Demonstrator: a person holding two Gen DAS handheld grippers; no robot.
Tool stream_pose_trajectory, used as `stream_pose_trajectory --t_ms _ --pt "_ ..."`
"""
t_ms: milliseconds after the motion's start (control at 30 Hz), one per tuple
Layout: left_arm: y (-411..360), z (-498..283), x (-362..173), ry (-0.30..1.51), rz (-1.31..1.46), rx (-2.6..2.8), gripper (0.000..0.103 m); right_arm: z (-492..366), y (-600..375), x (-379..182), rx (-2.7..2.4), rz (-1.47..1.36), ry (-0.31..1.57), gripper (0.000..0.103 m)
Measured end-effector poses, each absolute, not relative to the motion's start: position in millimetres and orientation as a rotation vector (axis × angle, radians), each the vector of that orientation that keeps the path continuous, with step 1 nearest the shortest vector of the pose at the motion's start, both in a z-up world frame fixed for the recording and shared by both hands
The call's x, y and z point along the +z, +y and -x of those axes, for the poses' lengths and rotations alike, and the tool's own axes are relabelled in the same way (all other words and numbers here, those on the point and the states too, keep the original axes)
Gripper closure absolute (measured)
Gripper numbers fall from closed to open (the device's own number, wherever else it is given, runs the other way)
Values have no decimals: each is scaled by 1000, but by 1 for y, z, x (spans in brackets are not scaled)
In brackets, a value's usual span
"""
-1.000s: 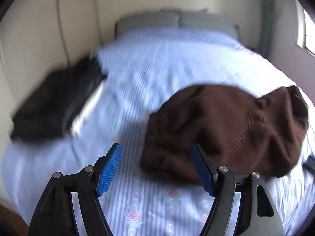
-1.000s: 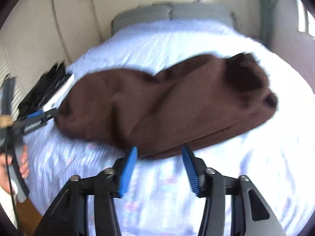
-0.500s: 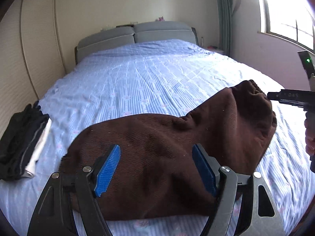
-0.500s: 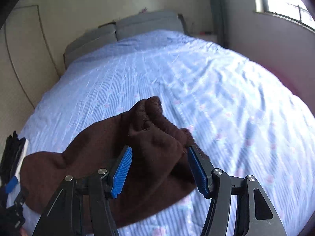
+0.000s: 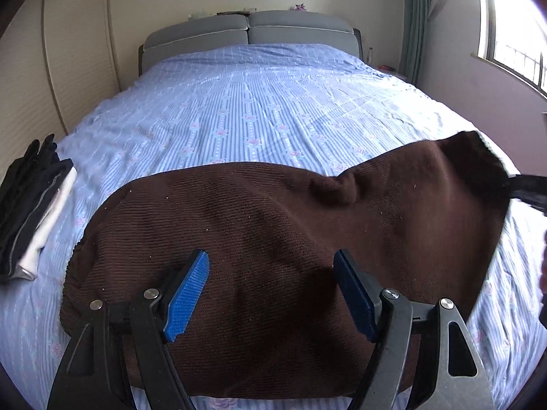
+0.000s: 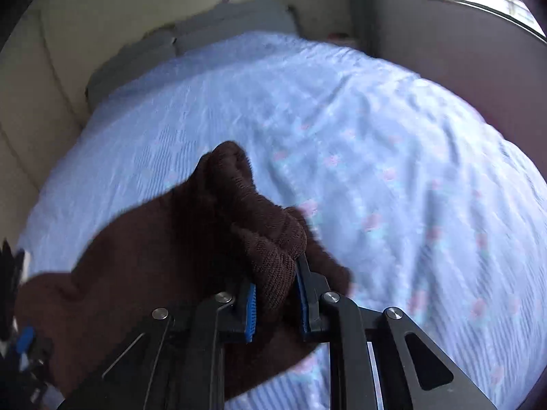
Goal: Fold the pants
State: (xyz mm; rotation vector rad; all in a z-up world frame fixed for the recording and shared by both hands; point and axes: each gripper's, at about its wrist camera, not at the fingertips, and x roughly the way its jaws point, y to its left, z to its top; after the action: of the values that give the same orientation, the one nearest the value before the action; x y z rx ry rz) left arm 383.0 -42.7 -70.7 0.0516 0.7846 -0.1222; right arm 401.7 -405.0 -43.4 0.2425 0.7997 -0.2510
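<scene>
Dark brown ribbed pants (image 5: 273,232) lie bunched across the near part of the bed. My left gripper (image 5: 271,290) is open, its blue pads just above the pants' near side, holding nothing. In the right wrist view my right gripper (image 6: 275,294) is shut on a bunched end of the pants (image 6: 270,249), which rises between the blue pads. That end shows lifted at the far right of the left wrist view, where the right gripper (image 5: 528,188) pokes in.
The bed (image 5: 259,102) has a blue striped floral sheet and a grey headboard (image 5: 246,34). A stack of folded dark and white clothes (image 5: 30,205) sits at the bed's left edge. A window (image 5: 512,34) is on the right wall.
My right gripper has closed on the end of the pants and lifted it. My left gripper has come lower and closer over the pants, still open.
</scene>
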Motion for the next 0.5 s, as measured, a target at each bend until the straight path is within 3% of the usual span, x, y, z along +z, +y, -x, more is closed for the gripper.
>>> stream_pose_trajectory --t_ms 133,233,333,433,500 --pt "-49 -381 -75 788 -93 -111 28 -398 -411 -61 -304 -225 848 82" --pt "-46 -378 -78 803 -97 -102 27 -405 -401 -73 -344 -110 907 75" --pt "-36 -371 -79 811 -85 -99 25 -396 -398 -69 -378 -136 909 59" --pt "-19 -353 -69 770 -61 -110 25 -364 -381 -46 -455 -39 791 46" --pt "2 -333 -58 708 -60 -94 23 -336 -353 -26 -460 57 686 20"
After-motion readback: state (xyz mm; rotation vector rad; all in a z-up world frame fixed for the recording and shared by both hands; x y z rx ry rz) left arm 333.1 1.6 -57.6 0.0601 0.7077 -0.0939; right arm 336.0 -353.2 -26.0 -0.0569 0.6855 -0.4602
